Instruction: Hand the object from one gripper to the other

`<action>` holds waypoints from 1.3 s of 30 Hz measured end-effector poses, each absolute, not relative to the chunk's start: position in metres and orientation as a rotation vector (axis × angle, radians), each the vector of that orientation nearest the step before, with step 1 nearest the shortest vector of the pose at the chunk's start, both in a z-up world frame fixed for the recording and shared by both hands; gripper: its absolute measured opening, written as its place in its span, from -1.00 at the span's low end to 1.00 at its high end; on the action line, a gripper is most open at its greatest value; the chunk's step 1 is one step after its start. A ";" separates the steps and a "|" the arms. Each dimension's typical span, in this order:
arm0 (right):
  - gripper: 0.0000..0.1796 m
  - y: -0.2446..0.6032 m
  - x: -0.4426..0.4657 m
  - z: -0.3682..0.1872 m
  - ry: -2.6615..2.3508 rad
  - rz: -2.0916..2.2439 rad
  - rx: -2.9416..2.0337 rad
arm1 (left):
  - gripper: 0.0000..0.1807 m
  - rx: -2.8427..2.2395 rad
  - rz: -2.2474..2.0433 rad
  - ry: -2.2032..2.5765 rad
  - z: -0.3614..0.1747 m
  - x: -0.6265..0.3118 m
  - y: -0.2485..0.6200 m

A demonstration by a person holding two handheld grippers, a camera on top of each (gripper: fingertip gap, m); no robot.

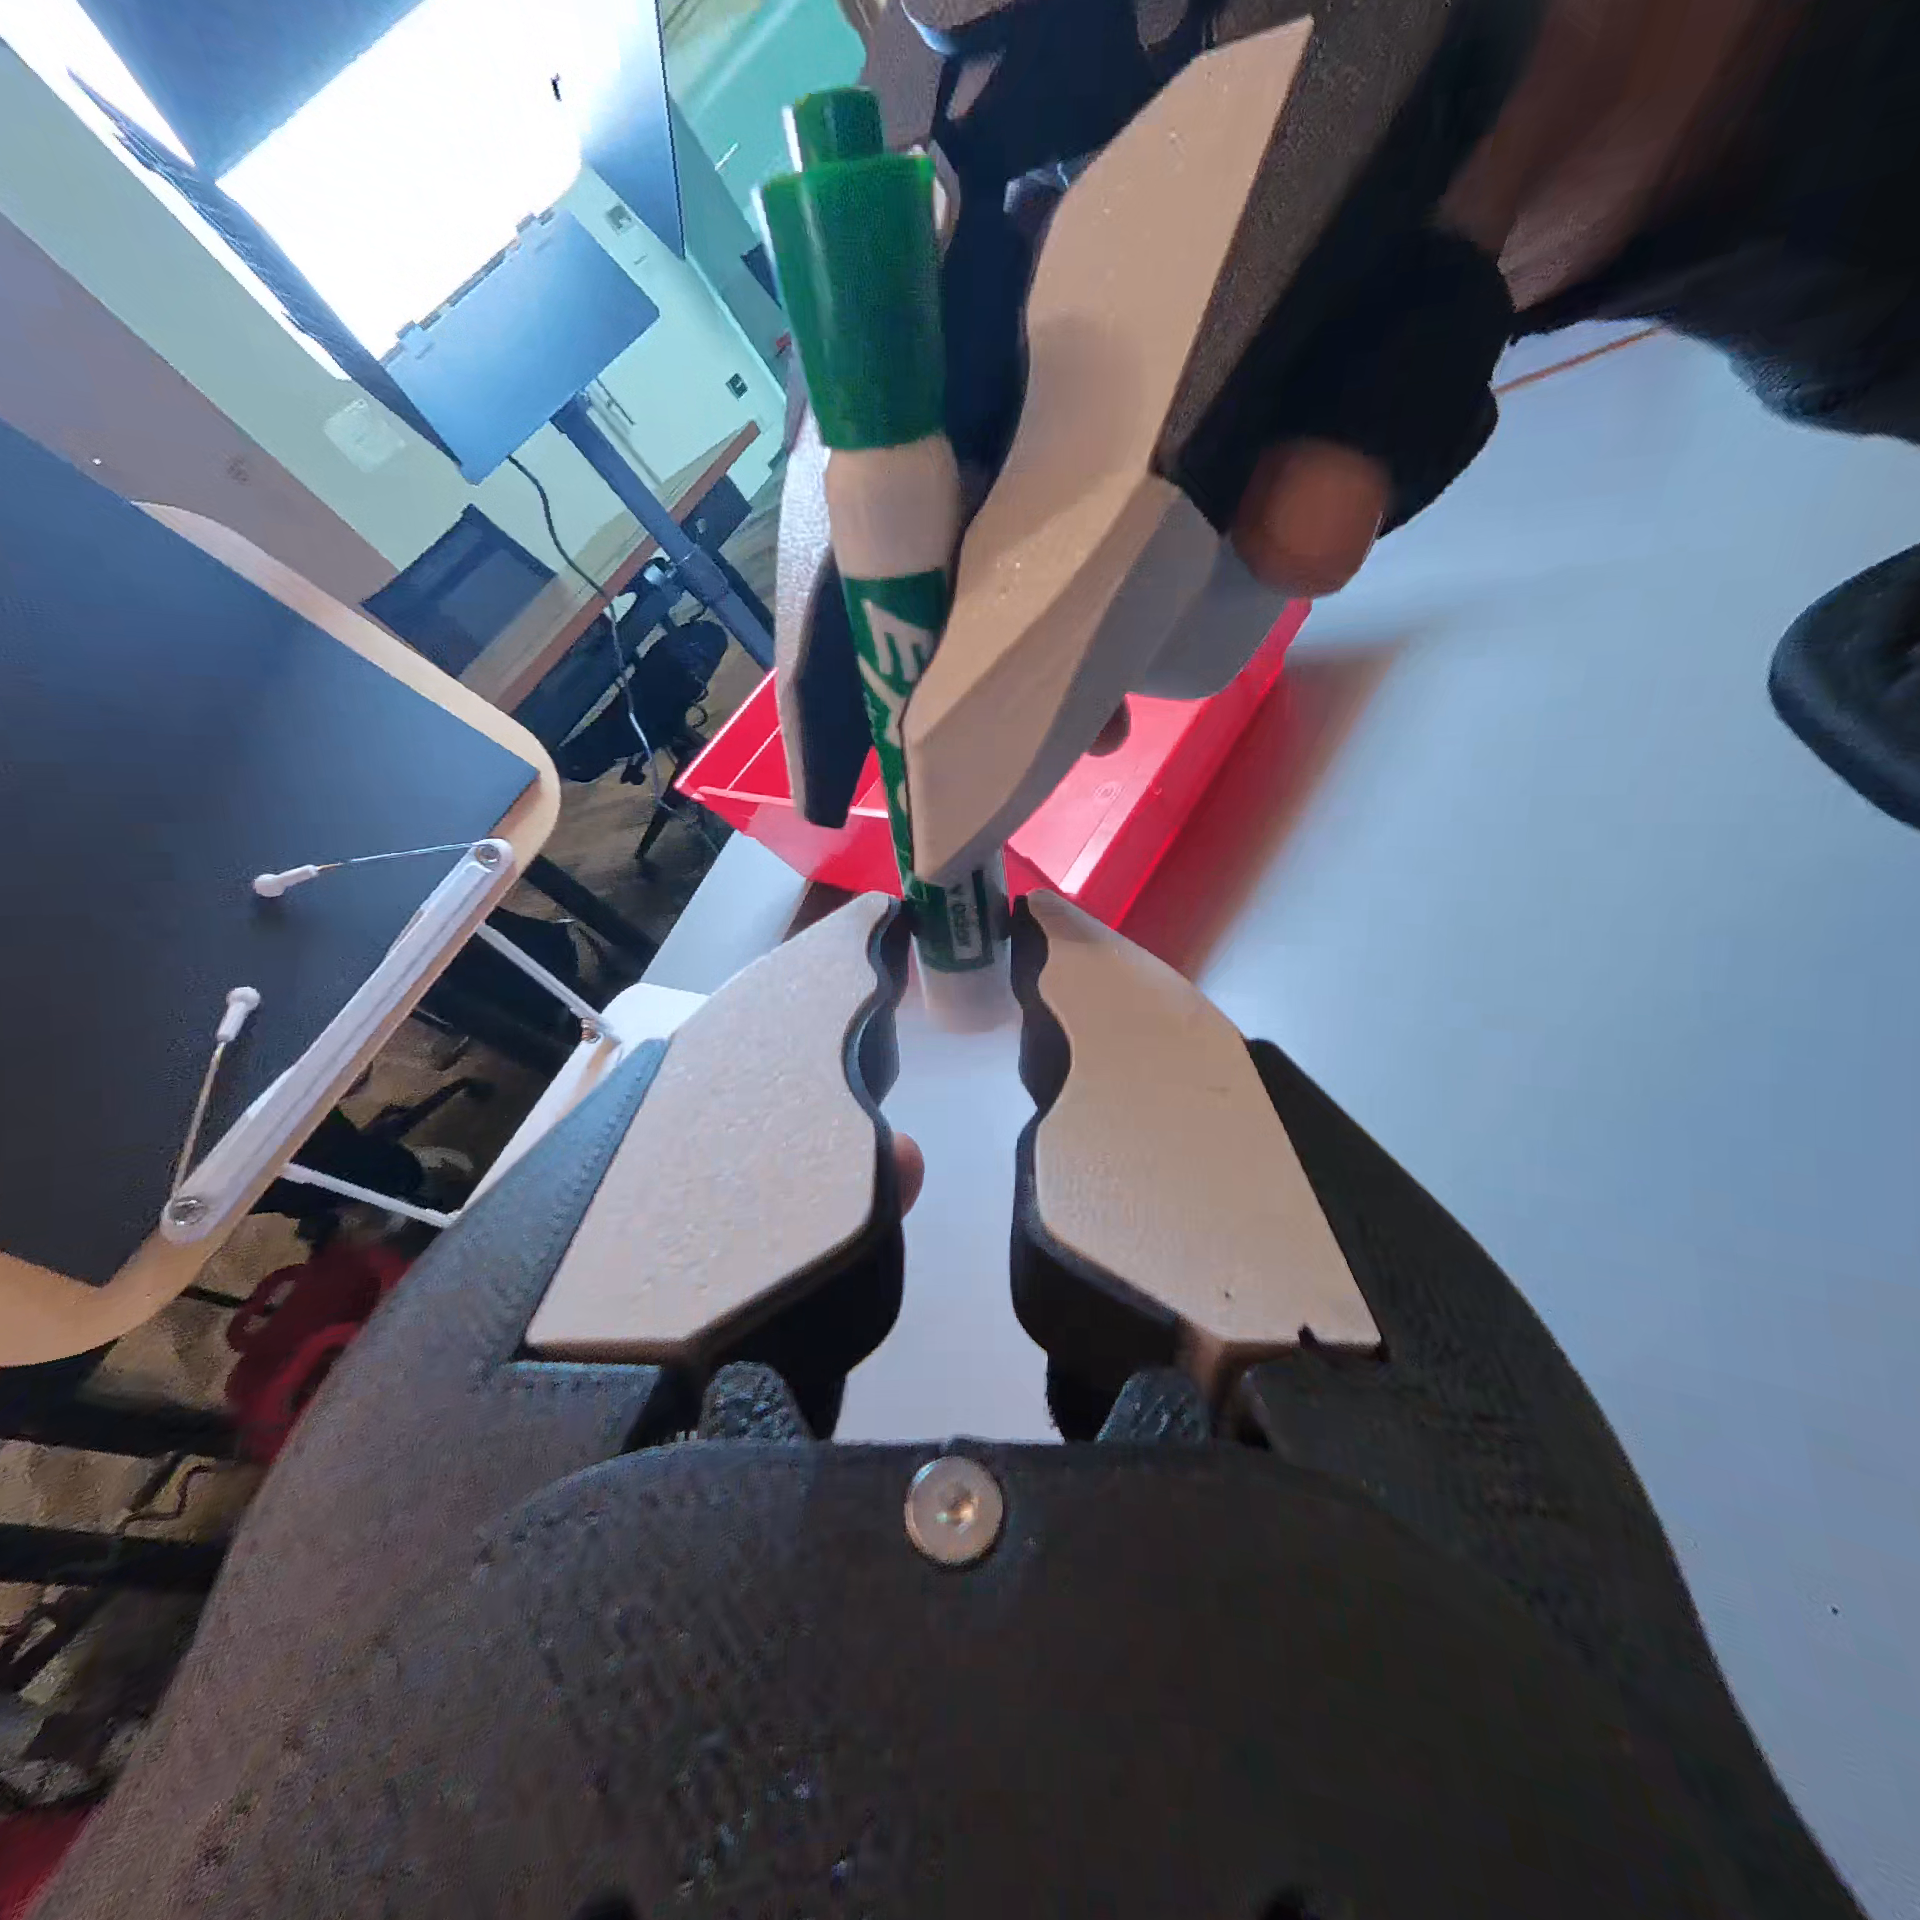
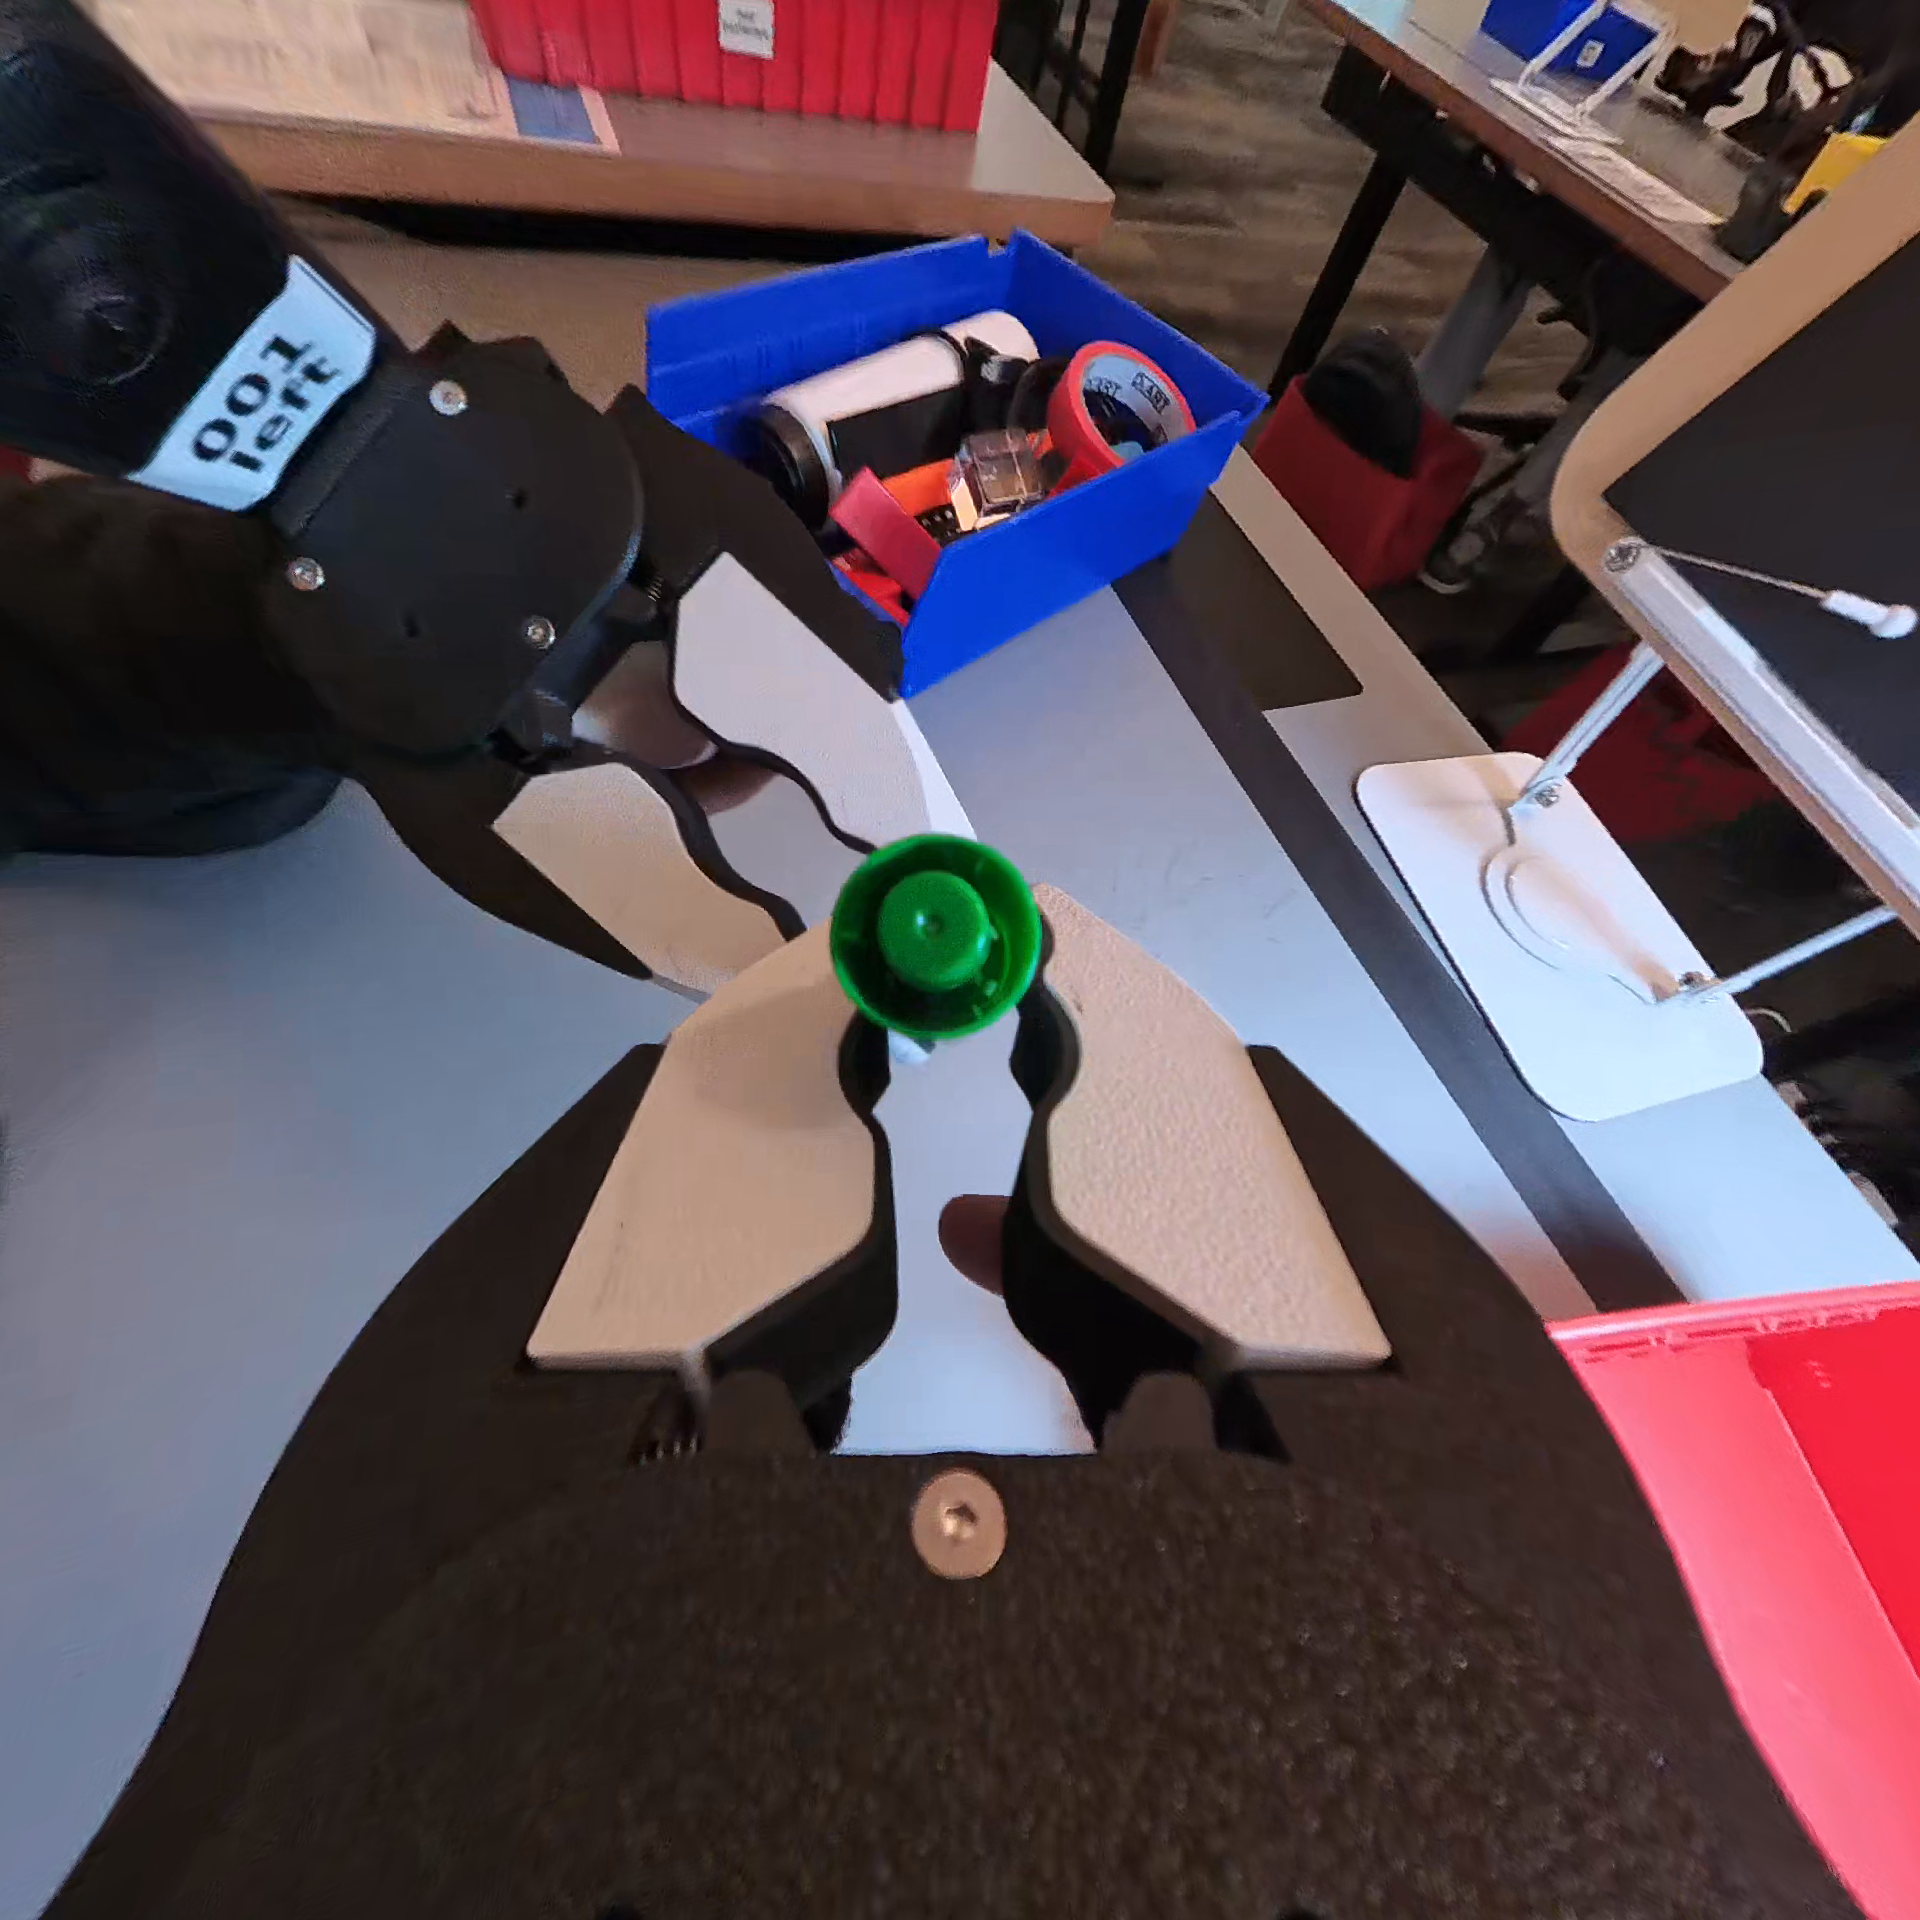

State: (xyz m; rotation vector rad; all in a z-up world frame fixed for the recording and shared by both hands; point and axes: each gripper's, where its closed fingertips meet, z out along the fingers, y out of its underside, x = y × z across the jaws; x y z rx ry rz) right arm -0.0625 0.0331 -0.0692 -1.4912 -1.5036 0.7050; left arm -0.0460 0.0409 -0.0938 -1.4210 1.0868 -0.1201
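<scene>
A green-capped marker (image 1: 878, 332) stands upright between both grippers above the grey table (image 1: 1507, 987). My right gripper (image 1: 883, 831) comes down from above and is shut on the marker's barrel. My left gripper (image 1: 956, 920) is closed around the marker's white lower end, fingertips pressed to either side. In the right wrist view the marker (image 2: 935, 935) shows end-on, cap toward the camera, held in my right gripper (image 2: 930, 925). The left gripper (image 2: 831, 883) reaches in from the left beneath the cap.
A red bin (image 1: 1143, 800) sits on the table just behind the grippers and also shows in the right wrist view (image 2: 1766, 1507). A blue bin (image 2: 1039, 582) with a tape roll and several small items stands farther along. A white stand base (image 2: 1558, 935) lies near the table edge. The grippers are tip to tip, or close to it.
</scene>
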 end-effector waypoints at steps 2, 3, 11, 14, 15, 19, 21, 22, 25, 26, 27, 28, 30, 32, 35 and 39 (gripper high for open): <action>-0.78 0.028 -0.065 -0.060 -1.478 0.814 -1.443 | -0.79 -1.414 -0.207 1.057 -0.089 -0.044 0.038; -0.79 0.025 -0.066 -0.052 -1.452 0.895 -1.404 | -0.79 -1.409 -0.295 1.029 -0.083 -0.044 0.035; -0.59 0.018 -0.060 -0.015 -1.289 1.275 -1.211 | -0.79 -1.317 -1.068 0.757 -0.042 -0.050 0.015; -0.59 0.017 -0.063 -0.020 -1.304 1.284 -1.213 | -0.79 -1.293 -1.158 0.729 -0.036 -0.052 0.012; -0.61 0.014 -0.065 -0.022 -1.322 1.284 -1.205 | -0.79 -1.306 -1.136 0.744 -0.039 -0.050 0.013; -0.79 0.010 -0.072 -0.033 -1.402 1.156 -1.194 | -0.79 -1.345 -1.069 0.802 -0.052 -0.041 0.014; -0.78 0.015 -0.069 -0.037 -1.436 1.024 -1.199 | -0.80 -1.389 -1.002 0.820 -0.058 -0.044 0.019; -0.78 0.020 -0.067 -0.036 -1.436 0.942 -1.199 | -0.75 -1.396 -0.951 0.806 -0.056 -0.050 0.023; -0.79 0.038 -0.055 -0.046 -1.491 0.620 -1.217 | -0.58 -1.414 -0.824 0.798 -0.044 -0.074 0.029; -0.79 0.045 -0.051 -0.050 -1.508 0.504 -1.212 | -0.53 -1.428 -0.783 0.819 -0.043 -0.079 0.028; -0.79 0.052 -0.049 -0.055 -1.526 0.393 -1.212 | -0.51 -1.435 -0.739 0.836 -0.041 -0.082 0.027; -0.78 0.056 -0.049 -0.060 -1.545 0.298 -1.197 | -0.51 -1.435 -0.698 0.846 -0.039 -0.084 0.027; -0.78 0.058 -0.054 -0.068 -1.586 0.185 -1.134 | -0.52 -1.454 -0.634 0.879 -0.040 -0.082 0.025; -0.78 0.055 -0.061 -0.075 -1.620 0.130 -1.086 | -0.54 -1.491 -0.498 0.922 -0.050 -0.082 0.030; -0.79 0.056 -0.063 -0.085 -1.672 0.038 -1.049 | -0.73 -1.496 -0.273 1.029 -0.067 -0.082 0.036; -0.79 0.063 -0.062 -0.084 -1.646 -0.017 -1.030 | -0.78 -1.443 -0.139 1.091 -0.068 -0.077 0.036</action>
